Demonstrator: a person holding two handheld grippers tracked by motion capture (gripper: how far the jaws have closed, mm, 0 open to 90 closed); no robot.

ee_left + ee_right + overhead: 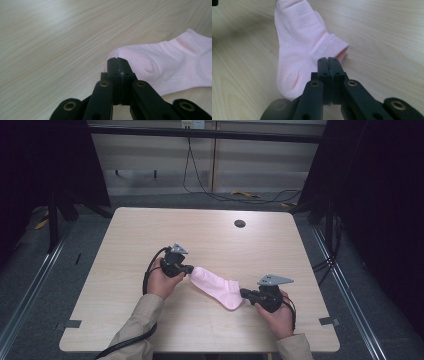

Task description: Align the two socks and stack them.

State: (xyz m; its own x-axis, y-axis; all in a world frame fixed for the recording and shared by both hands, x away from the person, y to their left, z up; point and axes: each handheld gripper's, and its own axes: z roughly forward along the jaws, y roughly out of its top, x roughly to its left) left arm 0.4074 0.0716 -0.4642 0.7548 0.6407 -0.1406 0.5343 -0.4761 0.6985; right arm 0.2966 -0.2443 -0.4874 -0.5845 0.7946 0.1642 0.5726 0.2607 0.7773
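A pink sock point(218, 287) lies flat on the light wooden table point(150, 235), stretched between my two grippers. The left gripper point(190, 269) sits at its upper left end. In the left gripper view the jaws point(117, 60) are pressed together on the sock's toe point(170, 57), and the fabric puckers a little beside them. At the lower right end, the right gripper point(243, 293) has its jaws point(328, 59) closed on the cuff edge of the sock point(297, 40), whose opening shows just to their right.
A round dark cable hole point(240, 223) sits near the table's far edge. Black cables trail from both grippers over the person's sleeves. Cables lie on the floor beyond the table, and dark frames and curtains stand at both sides.
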